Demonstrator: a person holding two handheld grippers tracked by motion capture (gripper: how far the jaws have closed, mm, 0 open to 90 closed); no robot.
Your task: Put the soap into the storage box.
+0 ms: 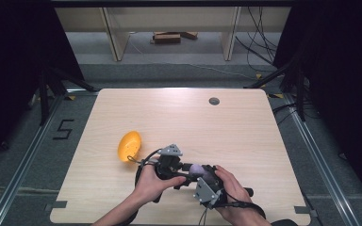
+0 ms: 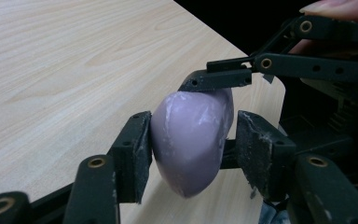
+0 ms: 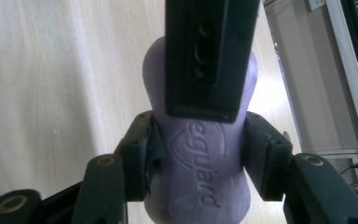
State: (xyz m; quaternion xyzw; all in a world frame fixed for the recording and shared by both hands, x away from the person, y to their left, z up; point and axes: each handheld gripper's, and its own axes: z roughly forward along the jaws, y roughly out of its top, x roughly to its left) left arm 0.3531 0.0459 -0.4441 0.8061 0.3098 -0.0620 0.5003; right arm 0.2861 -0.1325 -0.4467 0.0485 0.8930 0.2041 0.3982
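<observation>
1. The purple soap (image 2: 191, 140) sits between your left gripper (image 2: 191, 154) jaws, which press its sides.
2. Your right gripper (image 3: 198, 158) jaws clamp the soap too, above the desk (image 1: 245, 136).
3. The handover looks half done; the right jaws must release. The orange bowl (image 1: 129, 146) waits nearby.

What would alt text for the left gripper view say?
A purple soap bar hangs above a pale wooden table between the left gripper's two black fingers. The right gripper clamps its far end.
</observation>
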